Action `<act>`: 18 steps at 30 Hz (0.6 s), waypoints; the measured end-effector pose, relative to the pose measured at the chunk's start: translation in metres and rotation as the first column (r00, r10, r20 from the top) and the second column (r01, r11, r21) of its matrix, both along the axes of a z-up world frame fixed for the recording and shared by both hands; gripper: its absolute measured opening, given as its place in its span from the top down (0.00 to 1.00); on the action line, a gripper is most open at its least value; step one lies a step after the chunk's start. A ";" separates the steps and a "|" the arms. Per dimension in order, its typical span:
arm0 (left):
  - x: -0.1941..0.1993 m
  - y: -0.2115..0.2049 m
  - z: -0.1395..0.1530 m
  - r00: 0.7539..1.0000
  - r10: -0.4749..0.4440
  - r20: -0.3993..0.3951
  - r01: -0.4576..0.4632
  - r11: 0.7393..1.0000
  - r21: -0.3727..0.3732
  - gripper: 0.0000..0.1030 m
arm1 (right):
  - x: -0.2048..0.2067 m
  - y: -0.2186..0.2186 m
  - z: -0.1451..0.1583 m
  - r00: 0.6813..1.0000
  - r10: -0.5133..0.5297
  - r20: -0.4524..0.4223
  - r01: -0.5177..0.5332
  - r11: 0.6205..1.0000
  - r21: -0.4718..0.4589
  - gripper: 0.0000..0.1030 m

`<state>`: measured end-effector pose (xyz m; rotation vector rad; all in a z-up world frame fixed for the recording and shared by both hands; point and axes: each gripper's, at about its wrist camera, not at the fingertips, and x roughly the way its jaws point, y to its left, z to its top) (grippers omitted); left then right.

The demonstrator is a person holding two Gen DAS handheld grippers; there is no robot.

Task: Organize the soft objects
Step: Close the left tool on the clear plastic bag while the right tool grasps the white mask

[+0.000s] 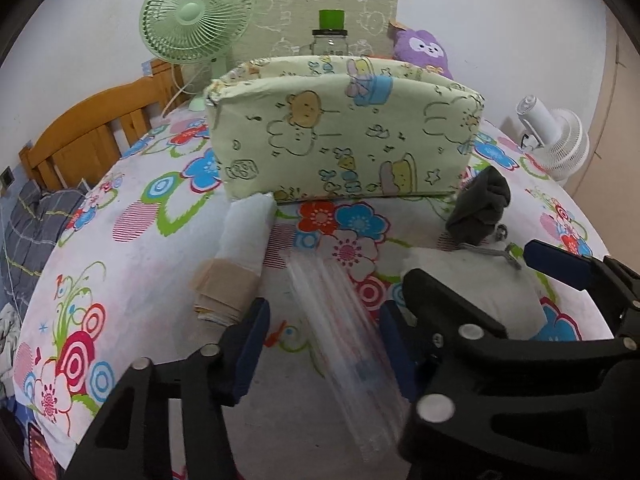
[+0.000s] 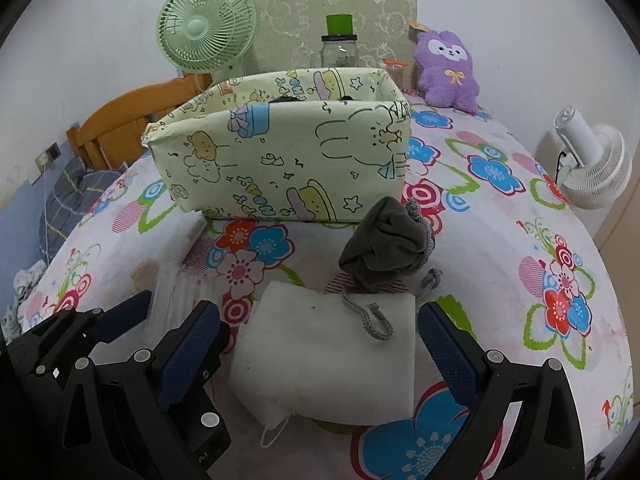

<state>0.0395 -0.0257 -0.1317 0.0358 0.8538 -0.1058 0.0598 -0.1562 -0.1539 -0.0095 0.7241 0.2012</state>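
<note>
Bed (image 2: 500, 240) w/ floral sheet: fabric box (image 2: 280, 160), grey cloth (image 2: 384, 248), white pad (image 2: 328, 356), clear pkg (image 1: 340, 320), purple plush (image 2: 446, 68).

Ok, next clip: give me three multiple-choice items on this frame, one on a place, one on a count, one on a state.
1. Where does the purple plush sit?
A inside the printed box
B on the bed beyond the box
C between a gripper's fingers

2. How many fans are in view?
A one
B two
C three

3. The right gripper is:
A open, astride the white pad
B shut on the plush
C out of view

Key: 1 B, it stands past the box's far right corner. 2 B, one green fan and one white fan. 3 A, gaps show between the pad and both fingers.
</note>
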 end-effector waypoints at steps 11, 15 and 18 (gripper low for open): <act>-0.003 -0.012 -0.002 1.000 -0.021 0.000 0.021 1.000 0.014 0.68 | 0.004 -0.006 -0.008 0.999 -0.020 -0.030 0.021 1.000 0.014 0.02; -0.004 -0.013 -0.002 1.000 -0.030 0.004 0.030 0.999 0.020 0.68 | 0.006 -0.006 -0.010 0.999 -0.010 -0.043 0.011 0.999 0.045 0.10; -0.003 -0.013 -0.002 0.999 -0.032 0.003 0.031 0.999 0.018 0.68 | 0.004 -0.001 -0.008 1.000 -0.003 -0.028 0.004 0.999 0.031 0.16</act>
